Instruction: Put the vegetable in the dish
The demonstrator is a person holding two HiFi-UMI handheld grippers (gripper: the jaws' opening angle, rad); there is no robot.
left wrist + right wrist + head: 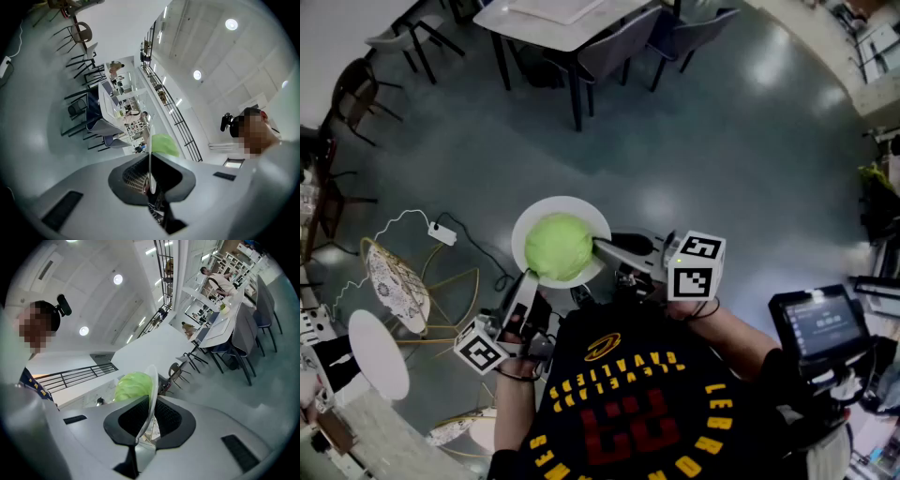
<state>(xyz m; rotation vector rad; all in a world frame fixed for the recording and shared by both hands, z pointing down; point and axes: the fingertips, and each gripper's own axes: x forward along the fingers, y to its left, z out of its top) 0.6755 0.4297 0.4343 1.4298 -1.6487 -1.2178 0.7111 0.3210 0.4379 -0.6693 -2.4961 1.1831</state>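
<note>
A pale green cabbage (558, 247) lies on a round white dish (528, 228) that is held in the air above the floor. My left gripper (529, 278) is shut on the dish's near-left rim, and my right gripper (602, 247) is shut on its right rim. The left gripper view shows the dish (150, 159) edge-on as a thin white line between the jaws of the left gripper (150, 177), with the cabbage (165, 144) beyond. In the right gripper view the dish rim (152, 385) runs between the jaws of the right gripper (148, 420), and the cabbage (132, 384) sits to its left.
A white table (567, 23) with dark chairs stands ahead. Below left are gold wire side tables (394, 281) and a white cable with an adapter (441, 232) on the grey floor. A device with a screen (820, 323) is at my right.
</note>
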